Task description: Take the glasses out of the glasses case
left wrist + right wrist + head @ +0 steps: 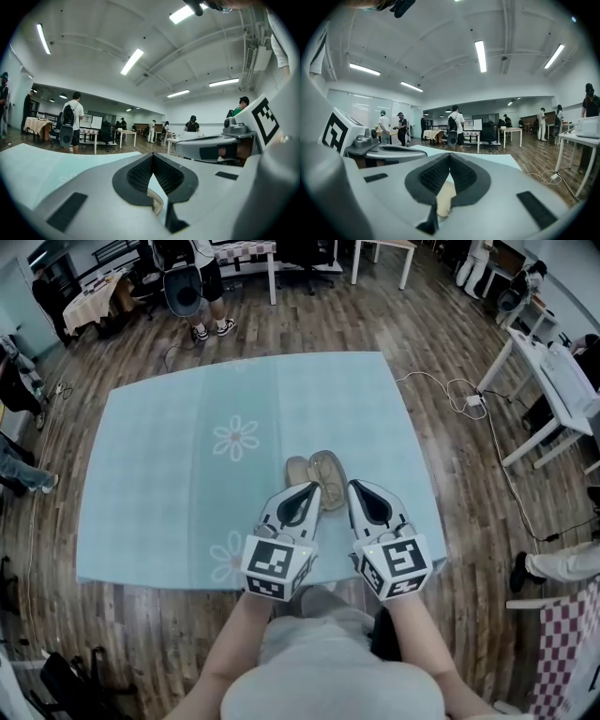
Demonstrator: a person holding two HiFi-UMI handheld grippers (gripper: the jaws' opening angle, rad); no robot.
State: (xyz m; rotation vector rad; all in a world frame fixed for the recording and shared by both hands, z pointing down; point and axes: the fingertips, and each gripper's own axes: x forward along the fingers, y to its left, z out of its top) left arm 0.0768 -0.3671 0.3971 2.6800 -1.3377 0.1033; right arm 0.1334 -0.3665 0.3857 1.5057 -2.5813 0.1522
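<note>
A big workroom with a wooden plank floor (441, 465) lies all round, with white desks (553, 381) at the right edge and a cable running to a power strip (473, 400) on the boards. In the middle stands the tabletop (159, 484), covered in a pale blue cloth printed with white daisies (235, 438). Towards its near edge lies the tan glasses case (323, 476). In the head view it looks like two oval halves side by side, but it is too small to tell whether glasses are inside. The left claw (312, 487) and the right claw (354, 486) reach in from the near edge side by side, their tips on either side of the case's near end and close to it. Whether either touches it can't be told. Each carries its marker cube (278, 565) near the person's wrist. In the left gripper view the left claw's (152, 157) ribbed pads meet at the tip with nothing between them, and a sliver of the case rim (157, 200) shows below them. The right gripper view shows the same: the right claw (449, 156) is pressed together, empty, with tan case (444, 199) underneath. Across the room, people stand among the desks.
</note>
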